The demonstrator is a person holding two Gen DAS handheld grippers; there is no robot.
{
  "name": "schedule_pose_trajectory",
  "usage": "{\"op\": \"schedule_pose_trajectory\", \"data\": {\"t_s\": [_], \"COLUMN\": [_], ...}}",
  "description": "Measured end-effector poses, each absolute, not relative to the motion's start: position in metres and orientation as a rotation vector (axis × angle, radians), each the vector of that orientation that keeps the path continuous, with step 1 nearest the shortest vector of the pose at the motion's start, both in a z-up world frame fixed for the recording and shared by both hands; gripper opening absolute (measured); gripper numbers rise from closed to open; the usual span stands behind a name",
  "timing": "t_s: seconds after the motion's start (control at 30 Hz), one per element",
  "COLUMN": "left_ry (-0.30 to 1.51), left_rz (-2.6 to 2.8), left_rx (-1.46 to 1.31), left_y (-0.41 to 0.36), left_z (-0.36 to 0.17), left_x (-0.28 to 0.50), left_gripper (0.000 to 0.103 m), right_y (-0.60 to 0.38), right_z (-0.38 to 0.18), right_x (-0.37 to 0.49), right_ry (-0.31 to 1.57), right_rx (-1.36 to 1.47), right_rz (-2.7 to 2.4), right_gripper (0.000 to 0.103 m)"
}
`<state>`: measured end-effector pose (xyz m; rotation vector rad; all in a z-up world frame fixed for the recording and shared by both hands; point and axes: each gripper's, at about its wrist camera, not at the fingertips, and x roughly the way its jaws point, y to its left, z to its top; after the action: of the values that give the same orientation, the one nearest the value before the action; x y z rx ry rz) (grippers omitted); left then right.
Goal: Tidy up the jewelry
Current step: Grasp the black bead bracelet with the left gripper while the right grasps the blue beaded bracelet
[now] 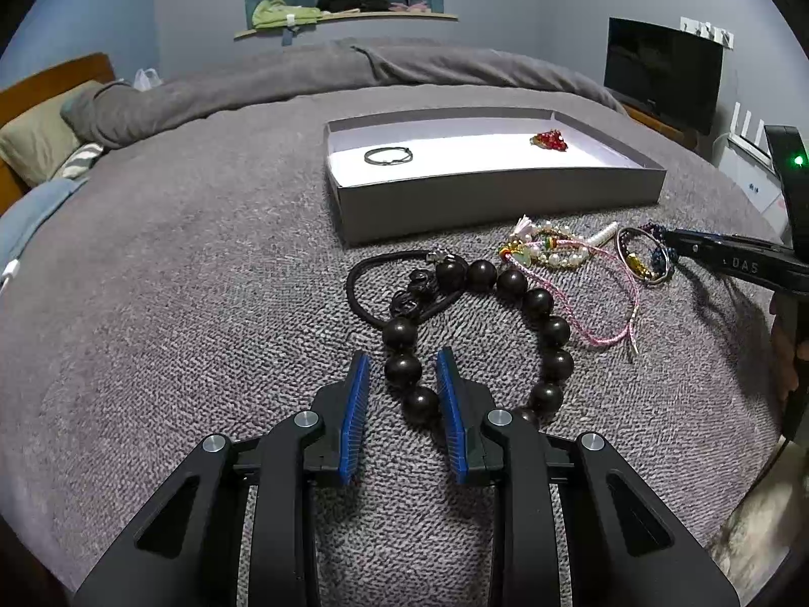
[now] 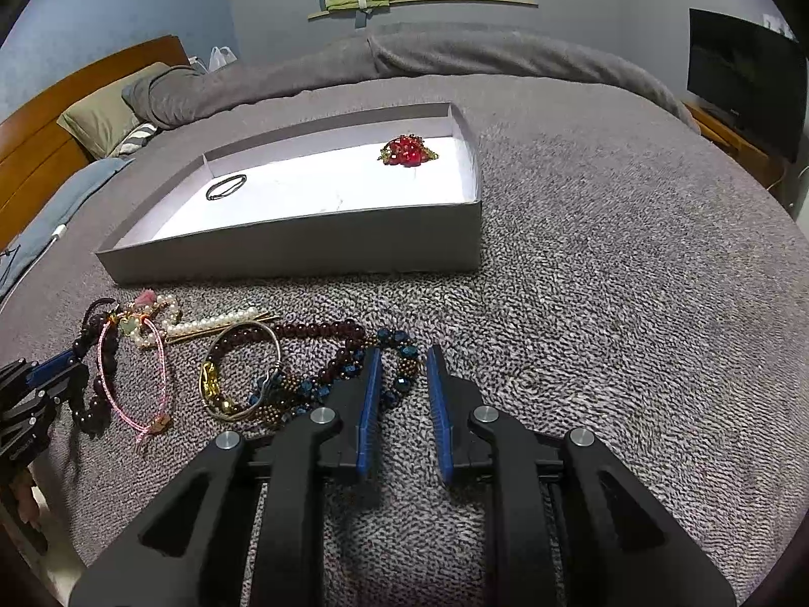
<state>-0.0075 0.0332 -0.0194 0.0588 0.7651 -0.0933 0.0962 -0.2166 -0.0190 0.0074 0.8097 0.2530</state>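
Jewelry lies heaped on the bed in front of the gray box [image 1: 495,197], and we're closing in with both grippers.

Our left gripper [image 1: 403,369] has its jaws narrowed around the dark bead bracelet [image 1: 536,303]; our right gripper [image 2: 403,372] pinches the blue bead bracelet [image 2: 404,351], though firm contact isn't clear. The risk: tangled strands — lift now and the hair tie [image 1: 364,278] or silver bangle [image 2: 275,349] drags along.

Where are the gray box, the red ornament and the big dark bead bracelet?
gray box [image 1: 485,200], left wrist view, front wall.
red ornament [image 2: 407,152], right wrist view, its middle.
dark bead bracelet [image 1: 537,302], left wrist view, one bead.
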Motion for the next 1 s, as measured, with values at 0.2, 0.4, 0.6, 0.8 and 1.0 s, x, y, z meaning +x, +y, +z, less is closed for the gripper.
{"op": "schedule_pose_trajectory", "data": {"t_s": [0.2, 0.4, 0.6, 0.8, 1.0], "left_ry": [0.757, 0.715, 0.677, 0.607, 0.545], "left_rz": [-0.102, -0.11, -0.125, -0.141, -0.146], "left_rx": [0.052, 0.037, 0.033, 0.064, 0.066], "left_y": [0.034, 0.036, 0.036, 0.027, 0.025], "left_z": [-0.018, -0.01, -0.001, 0.018, 0.047], "left_x": [-0.008, -0.015, -0.021, -0.03, -0.03], "left_gripper": [0.021, 0.015, 0.015, 0.015, 0.015], "right_y": [-0.216, -0.226, -0.233, -0.239, -0.243], "right_z": [-0.018, -0.008, 0.007, 0.025, 0.049], "right_x": [0.096, 0.086, 0.074, 0.063, 0.056], "right_ry": [0.805, 0.751, 0.684, 0.622, 0.559], "right_rx": [0.015, 0.044, 0.06, 0.063, 0.064], "right_rz": [0.252, 0.263, 0.279, 0.288, 0.29], "right_gripper": [0.007, 0.007, 0.007, 0.007, 0.007]}}
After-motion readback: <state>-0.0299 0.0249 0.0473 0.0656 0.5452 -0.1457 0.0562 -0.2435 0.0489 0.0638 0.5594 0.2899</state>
